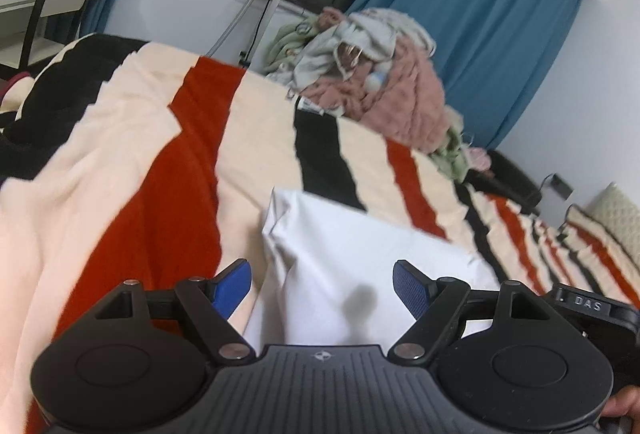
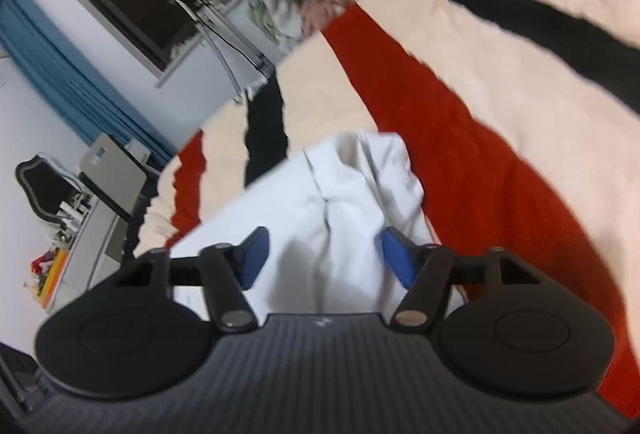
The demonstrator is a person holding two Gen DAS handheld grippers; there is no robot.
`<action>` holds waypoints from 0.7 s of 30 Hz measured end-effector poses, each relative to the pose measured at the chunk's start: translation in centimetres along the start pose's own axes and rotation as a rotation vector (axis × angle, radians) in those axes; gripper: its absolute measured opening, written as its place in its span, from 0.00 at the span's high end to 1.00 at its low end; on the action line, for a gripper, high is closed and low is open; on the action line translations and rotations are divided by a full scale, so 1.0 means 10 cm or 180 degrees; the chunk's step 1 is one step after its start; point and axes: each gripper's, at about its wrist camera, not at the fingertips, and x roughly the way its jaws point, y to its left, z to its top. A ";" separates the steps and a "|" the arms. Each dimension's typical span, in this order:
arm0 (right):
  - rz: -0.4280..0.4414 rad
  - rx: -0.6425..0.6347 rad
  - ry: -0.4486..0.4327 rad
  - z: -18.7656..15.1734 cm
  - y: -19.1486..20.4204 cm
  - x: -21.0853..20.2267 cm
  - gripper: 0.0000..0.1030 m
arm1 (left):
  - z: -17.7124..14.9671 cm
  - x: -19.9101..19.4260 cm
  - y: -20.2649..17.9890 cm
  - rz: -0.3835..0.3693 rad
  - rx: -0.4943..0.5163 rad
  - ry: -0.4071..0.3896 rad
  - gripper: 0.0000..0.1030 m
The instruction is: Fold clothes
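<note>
Two grippers over a white garment (image 1: 360, 266) on the striped blanket (image 1: 120, 174). Left gripper (image 1: 322, 288) wide apart, holding nothing. Right gripper (image 2: 322, 258) parted, pads clear of cloth.

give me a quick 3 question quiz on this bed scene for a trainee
1. True or false: the left gripper is clamped on the white garment.
2. What lies heaped at the far side of the striped blanket?
A. a pile of clothes
B. a stack of books
C. a suitcase
3. Fill in: the curtains are ____.

Key:
1. False; its jaws stand apart over the cloth, as do those of the right gripper.
2. A, the pile of clothes.
3. Blue.
</note>
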 end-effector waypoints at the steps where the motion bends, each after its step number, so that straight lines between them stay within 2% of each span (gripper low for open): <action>1: -0.0029 -0.0009 0.0014 -0.01 0.00 0.03 0.54 | -0.02 0.02 0.00 0.0024 0.0012 0.0028 0.26; 2: -0.0056 -0.0020 0.0027 -0.01 -0.01 0.06 0.58 | -0.02 0.03 0.01 0.0034 0.0017 0.0042 0.31; 3: -0.0069 -0.0040 0.0025 -0.02 -0.01 0.07 0.69 | -0.03 0.04 0.02 0.0039 0.0017 0.0054 0.33; 4: -0.0080 -0.0058 0.0023 -0.03 -0.01 0.07 0.78 | -0.04 0.05 0.02 0.0037 0.0011 0.0069 0.40; 6: -0.0096 -0.0098 -0.0024 -0.04 0.00 0.04 0.88 | -0.06 0.08 0.03 0.0037 0.0014 0.0136 0.55; 7: -0.0101 -0.0128 -0.0056 -0.04 0.01 0.01 0.92 | -0.07 0.09 0.03 0.0036 0.0016 0.0163 0.71; 8: -0.0094 -0.0171 -0.0100 -0.05 0.03 -0.02 0.93 | -0.07 0.10 0.02 0.0032 0.0024 0.0159 0.81; 10: -0.0081 -0.0285 -0.0213 -0.05 0.10 -0.09 0.94 | -0.05 0.07 0.00 0.0030 0.0056 0.0086 0.94; 13: -0.0071 -0.0454 -0.0386 -0.04 0.19 -0.16 0.94 | 0.05 -0.02 -0.09 -0.0014 0.0111 -0.0099 0.96; 15: 0.0072 -0.0442 -0.0564 -0.01 0.21 -0.22 0.94 | 0.15 -0.12 -0.17 -0.0122 0.0149 -0.0326 0.96; 17: 0.0095 -0.0476 -0.0680 0.04 0.24 -0.23 0.94 | 0.22 -0.17 -0.27 -0.0138 0.0282 -0.0488 0.96; 19: 0.0060 -0.0553 -0.0778 0.08 0.29 -0.21 0.94 | 0.25 -0.13 -0.31 -0.0103 0.0356 -0.0522 0.96; 21: 0.0019 -0.0623 -0.0866 0.13 0.32 -0.18 0.94 | 0.23 0.03 -0.26 -0.0003 0.0349 -0.0389 0.95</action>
